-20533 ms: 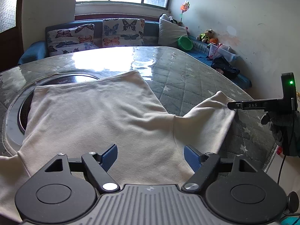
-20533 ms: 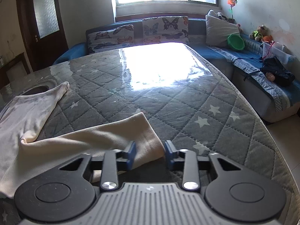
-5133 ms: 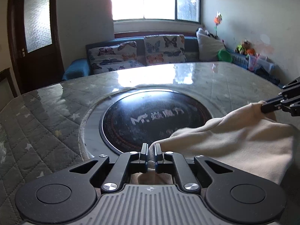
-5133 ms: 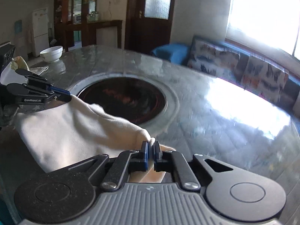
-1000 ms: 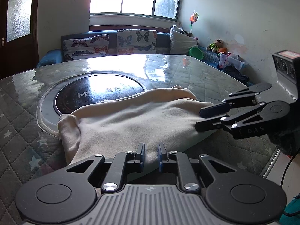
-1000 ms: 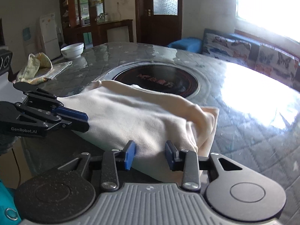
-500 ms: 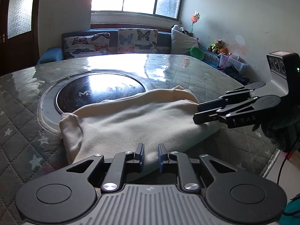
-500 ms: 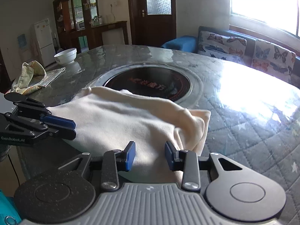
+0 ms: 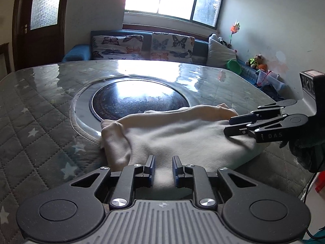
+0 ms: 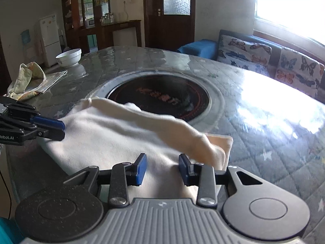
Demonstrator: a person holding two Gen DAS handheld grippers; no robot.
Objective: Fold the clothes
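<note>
Two grippers, both let go. Cream garment (image 9: 182,136) lies bunched and folded over on worktop (image 9: 36,126), at near edge of the round dark inset (image 9: 140,99), far edge overlapping inset's rim.

Left of inset: garment's left end is a lumpy rolled corner, not squared. Left gripper (image 9: 163,169) just in front of inset, low at garment's near hem, fingers (image 9: 150,167) spread a little, nothing pinched, cloth showing in the gap.

Right of inset: right gripper (image 10: 162,167) over garment's right end, fingers (image 10: 141,167) spread wide, holding nothing. That end has a loose flap sticking out past the top layer.

Judgement: main fold looks done, garment doubled into a compact strip. Left to do, likely: flatten ridge along the top, tuck both ragged ends, maybe one more fold.
</note>
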